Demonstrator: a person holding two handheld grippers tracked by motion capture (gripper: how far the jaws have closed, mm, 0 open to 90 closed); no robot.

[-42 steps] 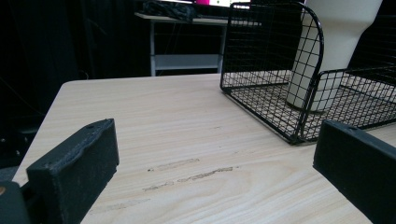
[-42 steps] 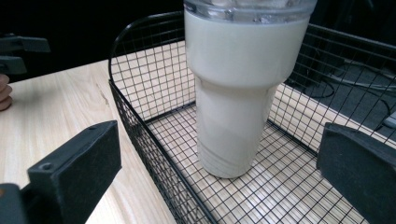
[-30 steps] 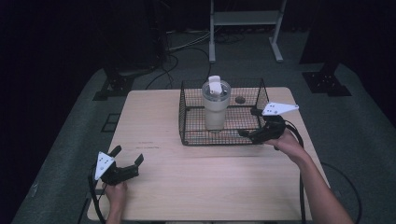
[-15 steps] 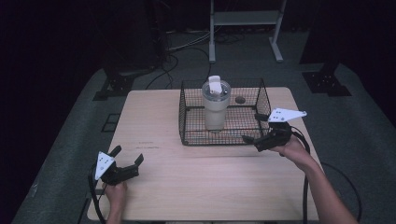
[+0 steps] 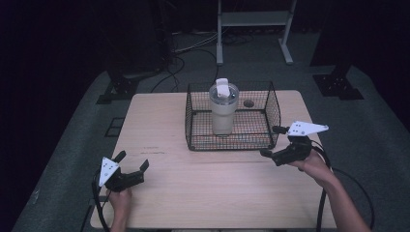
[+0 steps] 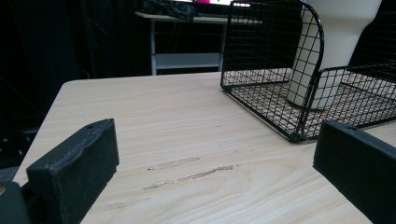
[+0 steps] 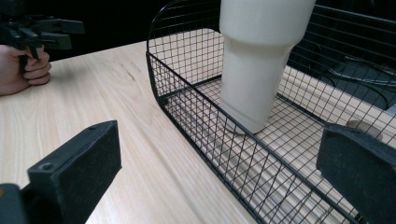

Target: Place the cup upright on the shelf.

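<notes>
Both my grippers are empty: from above my right gripper has drawn back from the basket where the tumbler stands, so placing looks done; the left gripper view and right gripper view show jaws apart.

The room is dark all around, most of all from 9 to 12 o'clock. Light falls from above onto the pale table. The high view is a bit soft and grainy. In both gripper views the near black jaws look blurry.
</notes>
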